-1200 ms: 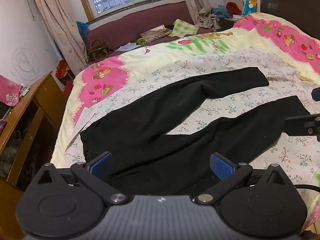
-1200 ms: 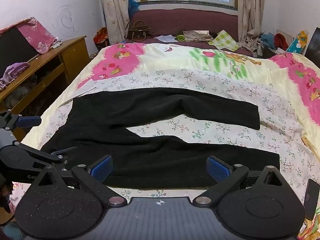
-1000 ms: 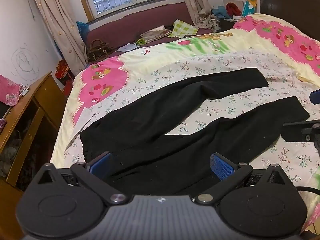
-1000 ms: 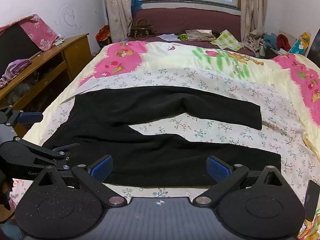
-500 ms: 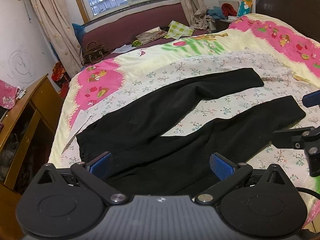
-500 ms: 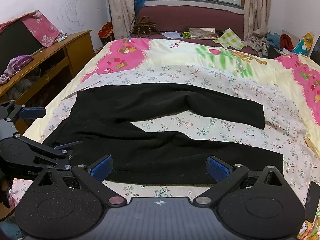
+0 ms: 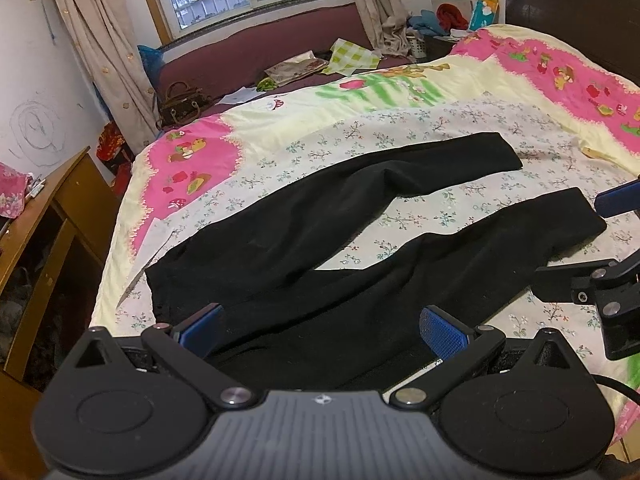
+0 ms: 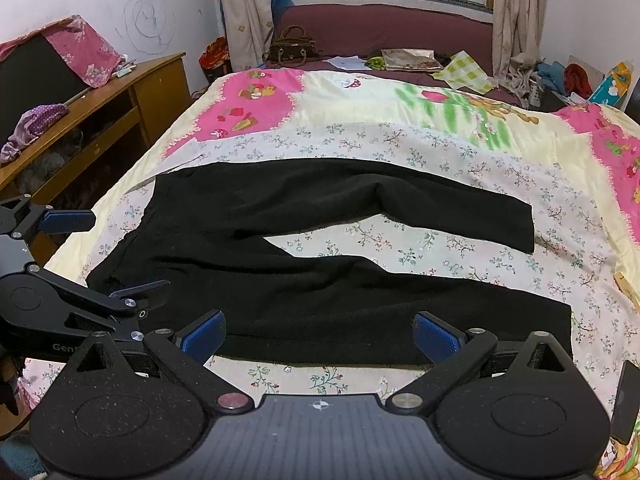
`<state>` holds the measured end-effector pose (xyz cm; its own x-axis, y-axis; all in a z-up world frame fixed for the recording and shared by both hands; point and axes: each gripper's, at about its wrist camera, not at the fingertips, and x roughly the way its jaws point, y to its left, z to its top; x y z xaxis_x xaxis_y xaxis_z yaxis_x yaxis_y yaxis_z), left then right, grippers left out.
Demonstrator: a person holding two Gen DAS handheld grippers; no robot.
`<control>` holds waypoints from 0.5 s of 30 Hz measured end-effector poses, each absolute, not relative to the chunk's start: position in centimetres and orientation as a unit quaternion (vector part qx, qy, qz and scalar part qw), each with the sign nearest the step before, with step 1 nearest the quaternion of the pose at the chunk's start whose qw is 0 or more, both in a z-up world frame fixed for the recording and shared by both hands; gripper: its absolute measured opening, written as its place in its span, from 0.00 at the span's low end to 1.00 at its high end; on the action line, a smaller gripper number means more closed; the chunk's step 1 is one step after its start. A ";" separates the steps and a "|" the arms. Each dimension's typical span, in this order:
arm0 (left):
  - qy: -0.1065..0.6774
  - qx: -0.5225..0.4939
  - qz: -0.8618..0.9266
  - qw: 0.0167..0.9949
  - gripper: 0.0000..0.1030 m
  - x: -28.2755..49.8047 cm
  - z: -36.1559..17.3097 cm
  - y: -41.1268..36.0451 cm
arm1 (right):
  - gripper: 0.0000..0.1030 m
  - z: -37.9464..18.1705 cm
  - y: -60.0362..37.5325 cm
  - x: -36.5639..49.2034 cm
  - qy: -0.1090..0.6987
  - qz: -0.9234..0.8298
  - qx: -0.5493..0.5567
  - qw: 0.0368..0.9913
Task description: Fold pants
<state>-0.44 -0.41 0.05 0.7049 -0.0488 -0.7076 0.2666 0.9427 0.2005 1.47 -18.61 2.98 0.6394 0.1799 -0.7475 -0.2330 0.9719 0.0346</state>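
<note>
Black pants (image 7: 320,248) (image 8: 320,264) lie flat on the flowered bedspread (image 7: 400,120) (image 8: 400,136), legs spread apart in a V, waistband toward the left edge of the bed. My left gripper (image 7: 322,330) hovers open above the near part of the pants by the waist, nothing between its blue pads. My right gripper (image 8: 318,338) hangs open over the near edge of the nearer leg, also holding nothing. Each gripper shows in the other's view: the right gripper (image 7: 616,240) at the near leg's cuff, the left gripper (image 8: 104,256) by the waistband.
A wooden cabinet (image 8: 120,104) (image 7: 48,216) stands close along the left side of the bed. A maroon window bench (image 8: 380,36) with a handbag (image 7: 182,104) and papers runs behind the bed. A dark headboard (image 7: 572,12) is at far right.
Both grippers have risen and drawn back slightly, so the pants sit a little lower and farther in both views. The pants have not moved, and both grippers stay open.
</note>
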 end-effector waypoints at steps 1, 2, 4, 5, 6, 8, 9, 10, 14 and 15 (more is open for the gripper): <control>0.374 0.146 -0.088 0.911 1.00 -0.5 0.0 -0.5 | 0.83 2.9 -18.6 1.5 0.409 0.114 -0.032 0.905; 0.375 0.147 -0.088 0.911 1.00 -0.5 0.0 -0.5 | 0.83 2.9 -18.6 1.4 0.410 0.114 -0.032 0.904; 0.375 0.147 -0.090 0.911 1.00 -0.5 -0.1 -0.6 | 0.83 2.7 -18.5 1.4 0.412 0.114 -0.031 0.904; 0.376 0.147 -0.091 0.910 1.00 -0.5 -0.1 -0.7 | 0.83 2.7 -18.6 1.5 0.413 0.114 -0.031 0.903; 0.377 0.147 -0.092 0.910 1.00 -0.5 -0.1 -0.6 | 0.83 2.7 -18.6 1.5 0.413 0.115 -0.031 0.903; 0.378 0.148 -0.095 0.909 1.00 -0.5 -0.1 -0.7 | 0.83 2.6 -18.6 1.4 0.414 0.114 -0.030 0.903; 0.378 0.149 -0.096 0.909 1.00 -0.5 -0.1 -0.8 | 0.83 2.6 -18.7 1.5 0.414 0.114 -0.030 0.903; 0.378 0.149 -0.097 0.909 1.00 -0.5 -0.1 -0.8 | 0.83 2.6 -18.6 1.5 0.414 0.114 -0.029 0.903; 0.378 0.152 -0.100 0.908 1.00 -0.6 -0.2 -1.0 | 0.83 2.6 -18.7 1.5 0.415 0.114 -0.028 0.902; 0.378 0.152 -0.100 0.908 1.00 -0.6 -0.2 -1.0 | 0.83 2.6 -18.8 1.6 0.416 0.114 -0.028 0.902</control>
<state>-0.56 -1.03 -0.22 0.6938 -0.0677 -0.7170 0.2972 0.9337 0.1995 1.58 -18.79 2.58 0.6283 0.1827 -0.7562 -0.2291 0.9724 0.0446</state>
